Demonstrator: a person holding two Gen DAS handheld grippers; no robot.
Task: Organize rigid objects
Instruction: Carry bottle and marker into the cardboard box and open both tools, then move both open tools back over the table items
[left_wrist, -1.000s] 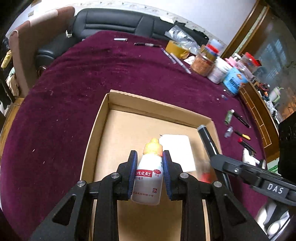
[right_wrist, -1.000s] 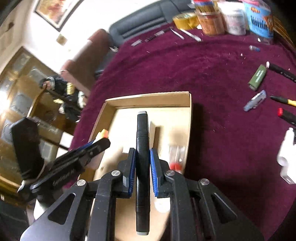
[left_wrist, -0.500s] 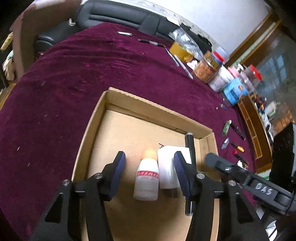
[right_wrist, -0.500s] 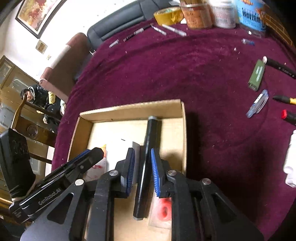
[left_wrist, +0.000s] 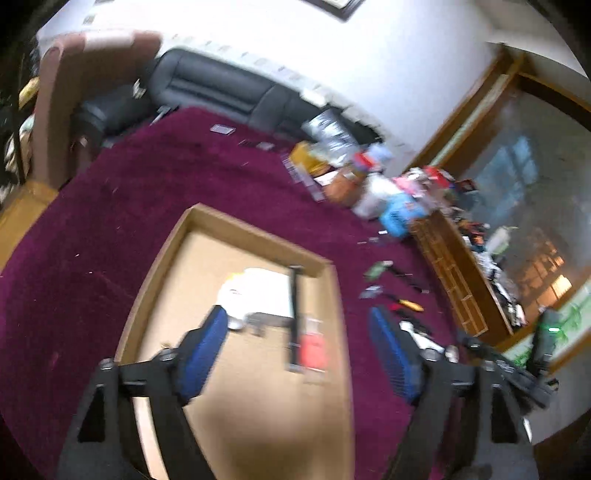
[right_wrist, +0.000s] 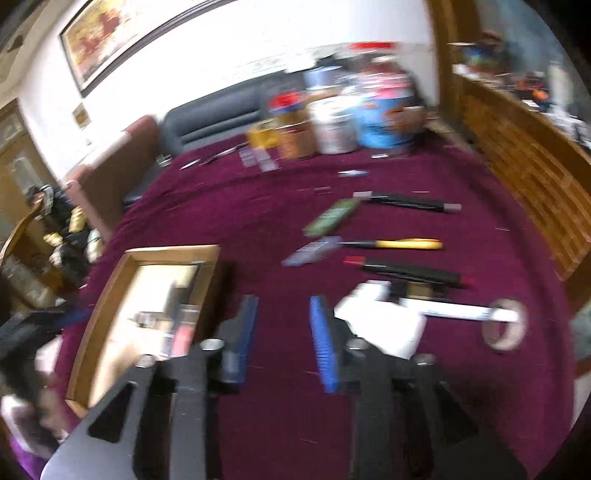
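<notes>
A shallow cardboard box (left_wrist: 255, 236) is seen at the centre of the left wrist view, resting on a dark red tablecloth (left_wrist: 122, 206). Inside it, toward its far right corner, several blurred items are gathered: a white bottle (left_wrist: 236, 295) with an orange tip, a white rectangular piece (left_wrist: 269, 284) just beside it, a black marker (left_wrist: 294, 314) lying lengthwise, and a red-and-clear packet (left_wrist: 313, 349) at the marker's right. The left gripper (left_wrist: 303, 365) is held above the near part of the box, its blue-padded jaws spread wide and opening, with nothing between them.

In the right wrist view the same box (right_wrist: 110, 291) is pushed to the lower left of the frame, and its contents are only smeared shapes. What is shown here and barely in the other view is the loose row on the cloth at centre right: a green flat stick (right_wrist: 330, 217), a grey-capped black marker (right_wrist: 406, 202), a yellow-handled tool (right_wrist: 399, 244), a red-tipped black marker (right_wrist: 406, 272), a white tube (right_wrist: 454, 312) and a tape ring (right_wrist: 504, 329). Jars and tubs (right_wrist: 351, 122) are stacked at the upper centre. The right gripper (right_wrist: 284, 339) is poised over bare cloth between box and row, its jaws moderately apart, opening and empty.
</notes>
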